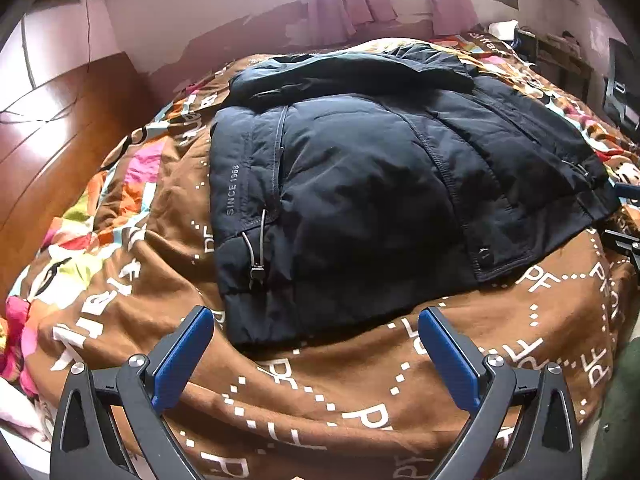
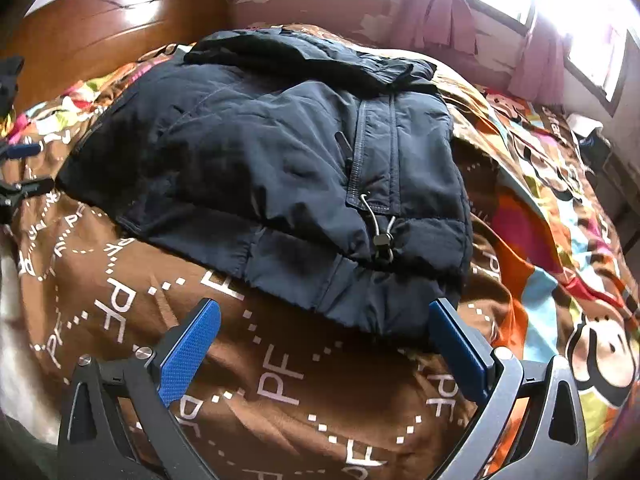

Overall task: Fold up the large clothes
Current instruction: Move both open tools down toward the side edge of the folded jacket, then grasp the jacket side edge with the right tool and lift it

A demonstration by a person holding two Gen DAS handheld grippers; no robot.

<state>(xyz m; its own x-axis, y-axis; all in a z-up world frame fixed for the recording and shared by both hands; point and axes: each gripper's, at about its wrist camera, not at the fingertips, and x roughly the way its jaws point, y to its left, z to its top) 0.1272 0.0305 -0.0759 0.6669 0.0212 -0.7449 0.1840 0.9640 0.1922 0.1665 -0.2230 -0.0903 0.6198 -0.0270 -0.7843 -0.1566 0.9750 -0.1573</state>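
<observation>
A dark navy padded jacket [image 1: 360,184] lies folded into a rough rectangle on the bed, with a sleeve or hood laid across its far end. It also shows in the right wrist view [image 2: 260,184]. My left gripper [image 1: 316,320] is open and empty, just short of the jacket's near hem. My right gripper [image 2: 324,312] is open and empty at the jacket's near right corner, its right finger [image 2: 456,344] beside the hem. A drawcord with a toggle [image 2: 382,240] hangs at the hem.
The bed carries a brown duvet [image 1: 320,392] printed with white letters and bright cartoon patches [image 2: 560,280]. A wooden headboard [image 1: 60,120] stands at the left. A pink wall with curtains [image 1: 344,4] lies behind. Furniture [image 1: 560,56] stands at the far right.
</observation>
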